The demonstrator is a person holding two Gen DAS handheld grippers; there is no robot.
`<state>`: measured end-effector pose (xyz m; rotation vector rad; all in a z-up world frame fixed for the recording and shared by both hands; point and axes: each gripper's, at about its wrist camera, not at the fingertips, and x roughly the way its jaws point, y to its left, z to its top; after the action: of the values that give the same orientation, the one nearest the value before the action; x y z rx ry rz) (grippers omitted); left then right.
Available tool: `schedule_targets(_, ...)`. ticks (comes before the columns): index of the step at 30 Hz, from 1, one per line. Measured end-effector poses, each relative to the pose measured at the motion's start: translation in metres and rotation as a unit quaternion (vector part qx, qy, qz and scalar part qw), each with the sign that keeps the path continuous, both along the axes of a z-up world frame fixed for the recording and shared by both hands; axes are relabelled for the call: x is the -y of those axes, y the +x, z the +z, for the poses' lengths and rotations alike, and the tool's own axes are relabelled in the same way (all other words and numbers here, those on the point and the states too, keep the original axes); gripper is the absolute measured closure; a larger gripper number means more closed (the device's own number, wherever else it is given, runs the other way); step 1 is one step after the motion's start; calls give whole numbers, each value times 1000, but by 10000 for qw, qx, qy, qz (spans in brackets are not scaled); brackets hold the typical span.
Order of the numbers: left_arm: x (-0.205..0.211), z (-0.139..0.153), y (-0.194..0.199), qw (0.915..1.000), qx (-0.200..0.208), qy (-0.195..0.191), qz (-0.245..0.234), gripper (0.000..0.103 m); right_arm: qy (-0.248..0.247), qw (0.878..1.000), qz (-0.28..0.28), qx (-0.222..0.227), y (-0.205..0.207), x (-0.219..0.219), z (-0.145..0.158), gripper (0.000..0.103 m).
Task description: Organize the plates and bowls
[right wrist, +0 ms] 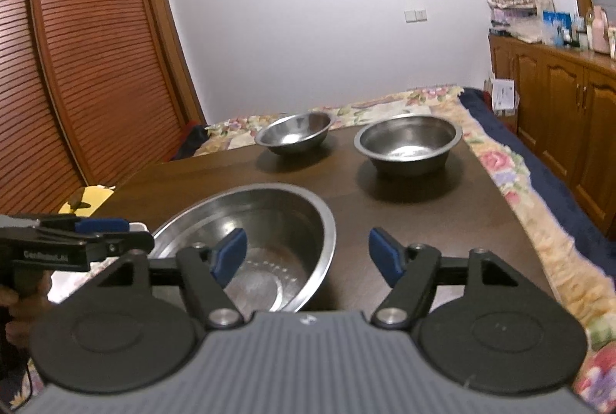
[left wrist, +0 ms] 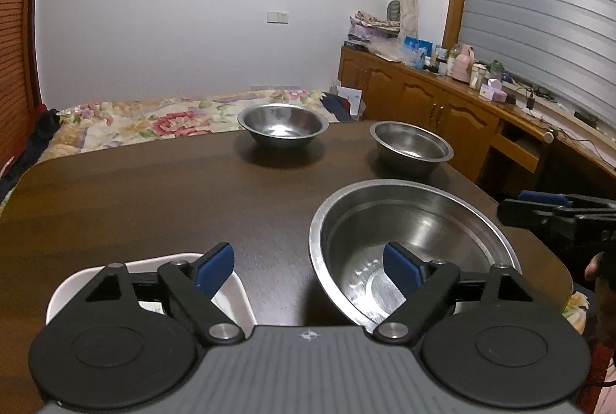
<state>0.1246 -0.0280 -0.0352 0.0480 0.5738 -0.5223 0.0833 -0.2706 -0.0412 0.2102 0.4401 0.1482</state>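
Observation:
A large steel bowl (left wrist: 415,221) sits near the front of the dark wooden table (left wrist: 154,191); it also shows in the right wrist view (right wrist: 277,217). Two smaller steel bowls stand at the far edge: one at the middle (left wrist: 283,125) (right wrist: 294,133), one to the right (left wrist: 412,146) (right wrist: 408,142). A white plate (left wrist: 231,302) lies at the front left. My left gripper (left wrist: 308,266) is open, its right finger over the large bowl's near rim. My right gripper (right wrist: 308,256) is open, its left finger over the large bowl's right side. Both are empty.
A bed with a flowered cover (left wrist: 154,121) lies beyond the table's far edge. Wooden cabinets (left wrist: 442,102) with clutter on top run along the right wall. A slatted wardrobe (right wrist: 77,67) stands at the left. The other gripper shows in each view (left wrist: 558,217) (right wrist: 77,244).

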Motion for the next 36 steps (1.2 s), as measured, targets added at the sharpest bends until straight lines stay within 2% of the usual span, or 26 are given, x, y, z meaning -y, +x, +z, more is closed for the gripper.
schedule_targets(2, 1, 2, 0, 10000, 66, 21, 30, 12, -42, 10000, -27, 72, -1, 0, 5, 20)
schedule_targets(4, -1, 6, 1, 9999, 121, 32, 54, 11, -64, 9999, -32, 131, -2, 2, 8, 18)
schedule_targets(8, -2, 15, 5, 9996, 271, 48, 98, 10, -136, 9996, 3, 264, -3, 4, 16, 2)
schedule_targets(9, -2, 18, 6, 9995, 310, 54, 103, 9, -149, 9995, 17, 296, -3, 5, 17, 0)
schedule_targets(17, 0, 38, 29, 9984, 546, 95, 139, 9, -544, 9972, 109, 511, 6, 7, 38, 0)
schedule_targets(26, 21, 48, 60, 9984, 563, 78, -37, 9, -1007, 9925, 163, 670, 37, 22, 56, 0)
schedule_targets(36, 65, 48, 97, 9983, 389, 265, -338, 9, -840, 9957, 74, 388, 85, 57, 43, 0)
